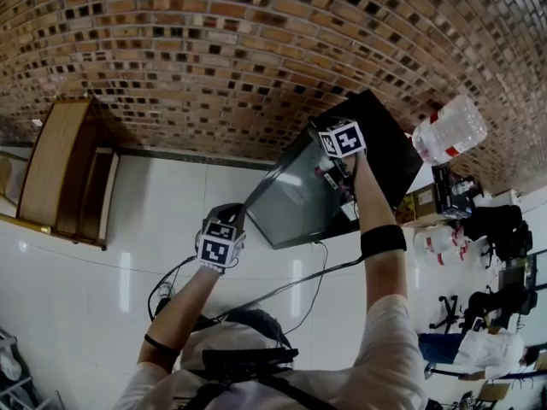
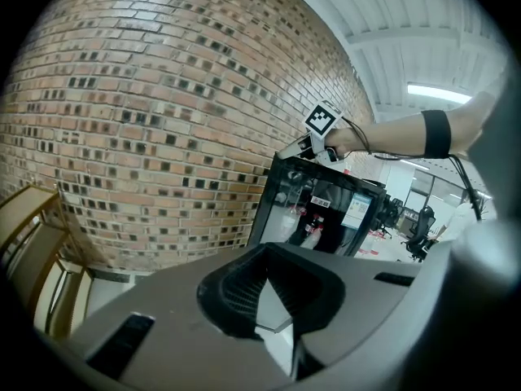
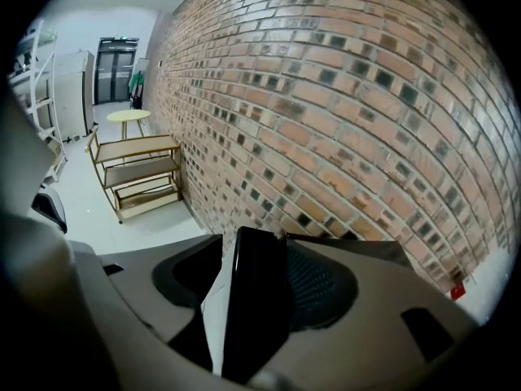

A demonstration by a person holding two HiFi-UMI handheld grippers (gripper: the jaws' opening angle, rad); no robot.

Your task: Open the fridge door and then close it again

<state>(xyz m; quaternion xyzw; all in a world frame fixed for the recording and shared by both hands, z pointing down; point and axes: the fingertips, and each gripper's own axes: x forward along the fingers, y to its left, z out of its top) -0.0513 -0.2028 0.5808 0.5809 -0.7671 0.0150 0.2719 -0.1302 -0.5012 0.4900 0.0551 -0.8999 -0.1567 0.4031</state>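
Right gripper [image 1: 336, 171] at the fridge [image 1: 295, 199] top, left one idle

The black fridge stands against the brick wall [image 1: 214, 49]. The right jaws are spread wide, with the door edge [image 3: 262, 292] between them. The left gripper [image 2: 270, 298] hangs well short of the fridge, its jaws pressed together and empty.

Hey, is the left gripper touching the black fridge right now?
Apart. The left gripper view shows the fridge well beyond the shut jaws of the left gripper, and the head view shows bare floor between them.
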